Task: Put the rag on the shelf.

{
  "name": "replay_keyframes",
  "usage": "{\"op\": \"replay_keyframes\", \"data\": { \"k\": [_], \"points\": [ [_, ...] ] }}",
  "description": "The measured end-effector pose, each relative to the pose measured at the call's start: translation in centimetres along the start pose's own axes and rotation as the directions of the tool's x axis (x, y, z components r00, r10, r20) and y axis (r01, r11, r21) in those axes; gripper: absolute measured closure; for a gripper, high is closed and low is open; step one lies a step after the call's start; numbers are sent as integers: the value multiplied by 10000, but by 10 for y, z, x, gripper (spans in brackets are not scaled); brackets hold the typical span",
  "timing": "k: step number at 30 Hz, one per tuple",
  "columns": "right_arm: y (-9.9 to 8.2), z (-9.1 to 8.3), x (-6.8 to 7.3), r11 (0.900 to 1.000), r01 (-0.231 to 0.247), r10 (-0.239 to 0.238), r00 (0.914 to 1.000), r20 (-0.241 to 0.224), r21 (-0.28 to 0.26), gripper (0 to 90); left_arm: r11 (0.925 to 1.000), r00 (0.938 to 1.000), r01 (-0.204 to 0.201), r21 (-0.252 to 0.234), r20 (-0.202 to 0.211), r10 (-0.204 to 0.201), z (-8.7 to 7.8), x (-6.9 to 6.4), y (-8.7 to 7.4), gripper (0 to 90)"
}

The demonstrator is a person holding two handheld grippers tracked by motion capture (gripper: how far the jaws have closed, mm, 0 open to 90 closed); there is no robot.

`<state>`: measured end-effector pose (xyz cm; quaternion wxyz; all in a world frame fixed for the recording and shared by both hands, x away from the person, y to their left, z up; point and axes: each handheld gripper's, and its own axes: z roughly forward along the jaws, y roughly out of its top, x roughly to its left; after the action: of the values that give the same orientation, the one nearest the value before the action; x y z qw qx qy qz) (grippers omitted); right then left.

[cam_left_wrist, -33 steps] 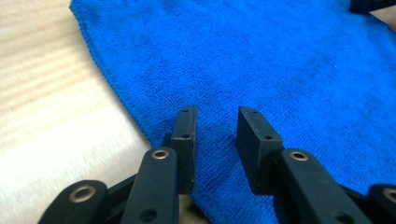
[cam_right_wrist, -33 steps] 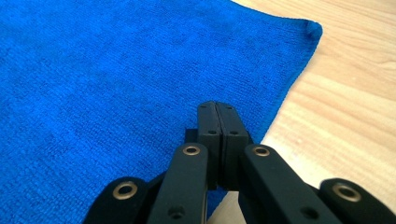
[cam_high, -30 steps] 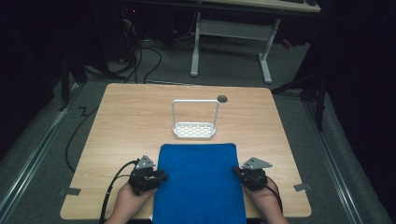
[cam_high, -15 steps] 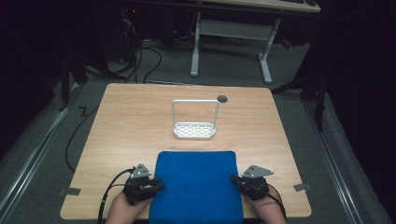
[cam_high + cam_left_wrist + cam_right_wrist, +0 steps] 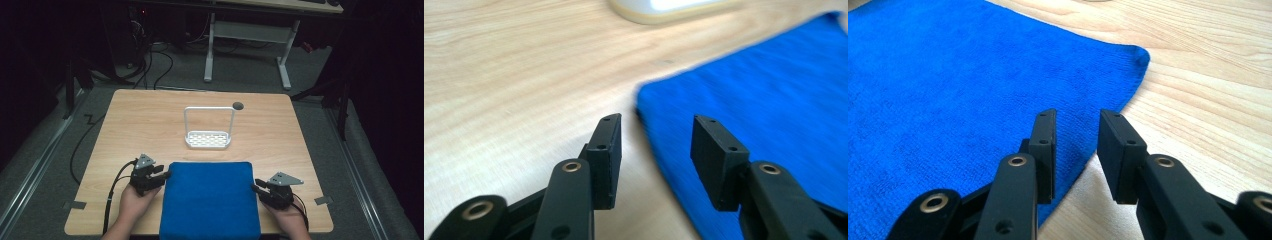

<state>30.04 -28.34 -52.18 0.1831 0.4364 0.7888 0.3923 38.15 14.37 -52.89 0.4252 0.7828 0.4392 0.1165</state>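
High view: I see a flat blue cloth, my left gripper and right gripper flanking it, jaws spread.

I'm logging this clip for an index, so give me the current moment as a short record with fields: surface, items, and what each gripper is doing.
surface: wooden table
cloth: blue towel, flat at the near edge, between the two grippers
rack: white wire rack, upright, beyond the towel, apart from it
left gripper: jaws open, straddling the towel's left edge
right gripper: jaws open, straddling the towel's right edge
held: nothing gripped yet
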Motion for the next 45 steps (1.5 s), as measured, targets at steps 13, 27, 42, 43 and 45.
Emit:
{"op": "replay_keyframes", "data": {
  "k": [13,27,42,43,45],
  "points": [
    [5,2,-4,9996,-41,44,9999,103,-262,665,9976,9983,-562,410,-156,569,24,-5,12,716],
    [38,19,12,9991,163,-144,9986,501,-385,549,9987,9993,-361,362,-69,364,24,-3,10,854],
    [50,49,-17,9997,-206,222,9883,1506,-123,616,9994,9998,-187,305,41,186,23,-2,8,848],
    [49,50,-17,9998,-215,220,9892,1450,-51,608,9994,9998,-187,305,41,186,23,-2,8,846],
    [47,52,-17,9999,-99,79,9888,1490,123,599,9995,9999,-69,304,142,65,23,-1,9,842]
  ]
}}
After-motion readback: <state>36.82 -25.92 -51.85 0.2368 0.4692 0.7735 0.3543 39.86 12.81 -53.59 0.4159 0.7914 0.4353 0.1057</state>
